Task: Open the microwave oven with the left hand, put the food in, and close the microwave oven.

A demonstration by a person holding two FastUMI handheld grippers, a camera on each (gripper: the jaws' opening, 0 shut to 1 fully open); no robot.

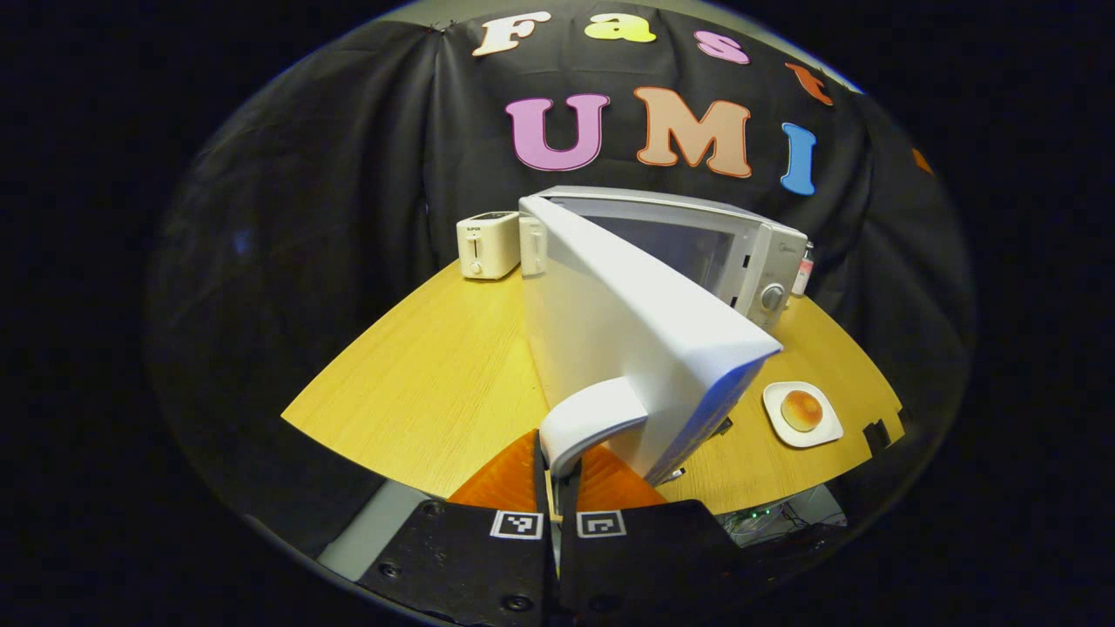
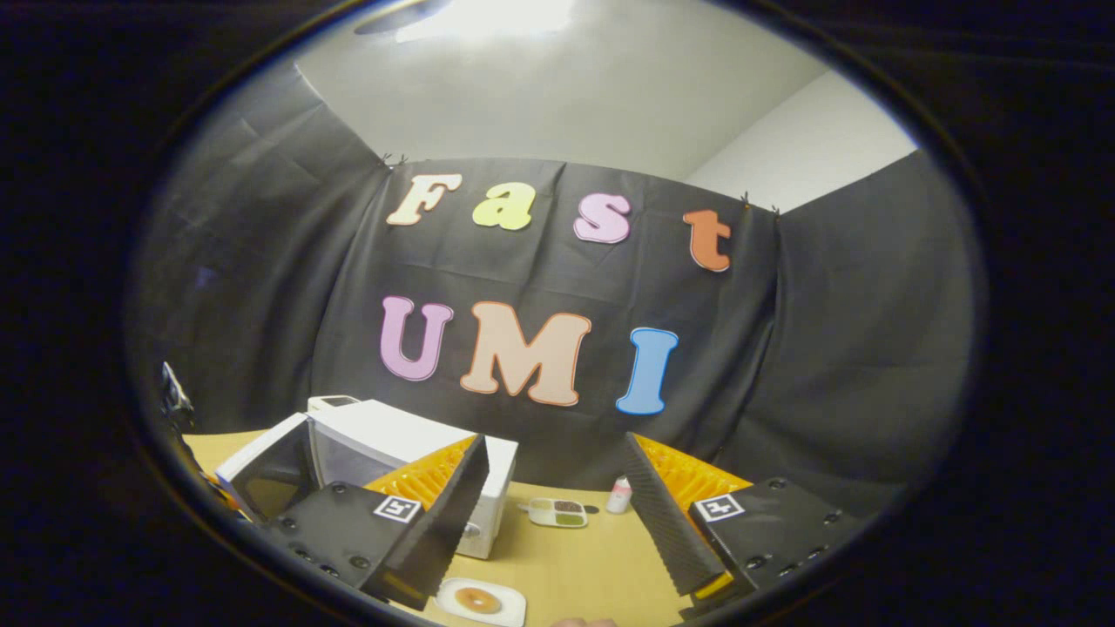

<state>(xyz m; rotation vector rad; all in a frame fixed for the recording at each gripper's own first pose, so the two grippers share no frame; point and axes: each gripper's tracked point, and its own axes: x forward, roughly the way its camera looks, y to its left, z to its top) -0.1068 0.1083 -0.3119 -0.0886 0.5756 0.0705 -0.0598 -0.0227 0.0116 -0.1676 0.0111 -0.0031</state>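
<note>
At the frame's bottom centre the left gripper [image 1: 557,475] clamps the open microwave [image 1: 688,252] door's handle [image 1: 585,420], while the right gripper [image 2: 557,514] gapes empty above the bun [image 2: 477,599].

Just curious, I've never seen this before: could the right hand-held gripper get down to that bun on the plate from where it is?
Probably yes. The right hand-held gripper is open above the table, and the bun lies uncovered on its plate just below, with nothing between them.

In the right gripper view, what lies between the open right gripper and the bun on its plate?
Only bare tabletop. The right gripper hangs open above the plate with the bun, nothing in between.
</note>
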